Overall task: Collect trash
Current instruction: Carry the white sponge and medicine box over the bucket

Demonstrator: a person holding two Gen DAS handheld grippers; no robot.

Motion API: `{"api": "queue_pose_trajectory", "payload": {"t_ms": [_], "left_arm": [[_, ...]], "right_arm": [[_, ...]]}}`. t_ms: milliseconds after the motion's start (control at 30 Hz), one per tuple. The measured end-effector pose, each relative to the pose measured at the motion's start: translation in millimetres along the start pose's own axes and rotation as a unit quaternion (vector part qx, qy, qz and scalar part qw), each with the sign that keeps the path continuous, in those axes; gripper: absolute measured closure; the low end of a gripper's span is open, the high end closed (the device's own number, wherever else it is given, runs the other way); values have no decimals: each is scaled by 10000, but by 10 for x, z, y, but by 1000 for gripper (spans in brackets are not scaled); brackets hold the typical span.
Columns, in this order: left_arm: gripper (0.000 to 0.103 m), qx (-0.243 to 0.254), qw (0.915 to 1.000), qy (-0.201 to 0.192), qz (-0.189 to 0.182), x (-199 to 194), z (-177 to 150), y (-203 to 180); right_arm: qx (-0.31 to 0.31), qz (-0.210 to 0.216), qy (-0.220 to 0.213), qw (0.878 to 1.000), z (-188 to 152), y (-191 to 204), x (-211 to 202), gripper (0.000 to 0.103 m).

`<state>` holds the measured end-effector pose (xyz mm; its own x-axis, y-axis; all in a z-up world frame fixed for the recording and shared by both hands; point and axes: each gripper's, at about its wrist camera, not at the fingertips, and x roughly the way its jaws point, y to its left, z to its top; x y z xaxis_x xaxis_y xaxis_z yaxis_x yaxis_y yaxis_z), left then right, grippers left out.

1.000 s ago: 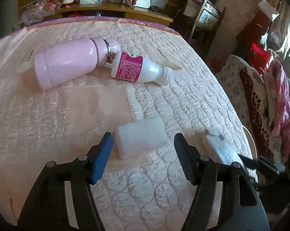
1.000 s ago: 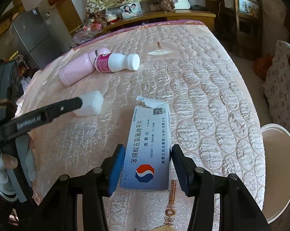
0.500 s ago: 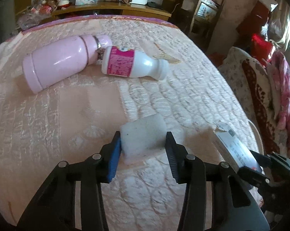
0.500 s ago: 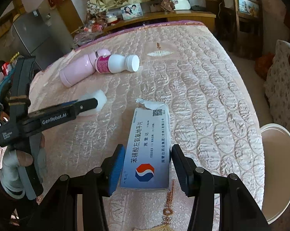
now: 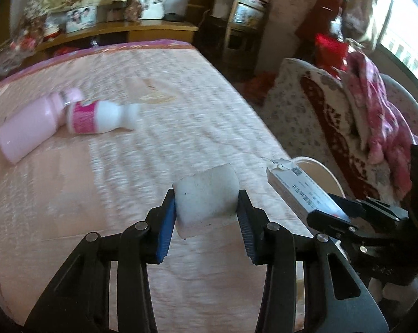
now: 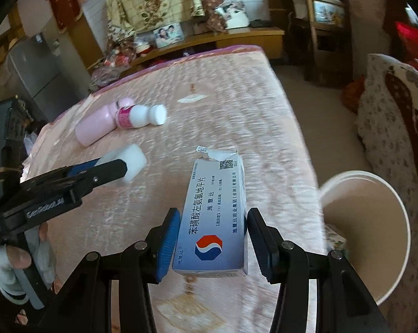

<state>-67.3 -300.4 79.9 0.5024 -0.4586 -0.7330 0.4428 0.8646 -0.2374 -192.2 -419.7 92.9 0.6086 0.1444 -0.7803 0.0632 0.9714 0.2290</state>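
Note:
My left gripper [image 5: 206, 222] is shut on a white foam block [image 5: 206, 194] and holds it above the pink quilted bed [image 5: 84, 194]; the block also shows in the right wrist view [image 6: 131, 161]. My right gripper [image 6: 213, 242] is shut on a blue-and-white medicine box [image 6: 216, 216], lifted over the bed's right side; the box also shows in the left wrist view [image 5: 300, 191]. A white bin [image 6: 375, 222] stands on the floor to the right of the bed. A white bottle with a pink label [image 5: 101, 116] and a pink flask [image 5: 34, 130] lie on the bed.
A floral armchair [image 5: 333, 116] with pink clothing stands right of the bed. A wooden shelf [image 6: 222, 36] with photos and clutter runs behind the bed. A wooden chair [image 6: 322, 25] stands at the far right. A small paper scrap [image 6: 192, 98] lies on the bed.
My left gripper closed on the foam block, lifted it and swung right towards the bin. My right gripper, holding the medicine box, rose and moved right too.

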Motion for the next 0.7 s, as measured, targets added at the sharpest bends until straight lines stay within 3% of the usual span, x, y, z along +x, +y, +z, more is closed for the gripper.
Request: {"api": "queue_pose_trajectory", "payload": {"t_ms": [400,700], "left_arm": [[63,776,9962,131,-372,298,47,-1088],[63,1126,9921,280,-475,544,17,-1588]], "right_arm": [[702,-536,-184,9959,-227,-903,-427,54],[1190,-715,-128,9902,-435,-1413,-490,54]]}}
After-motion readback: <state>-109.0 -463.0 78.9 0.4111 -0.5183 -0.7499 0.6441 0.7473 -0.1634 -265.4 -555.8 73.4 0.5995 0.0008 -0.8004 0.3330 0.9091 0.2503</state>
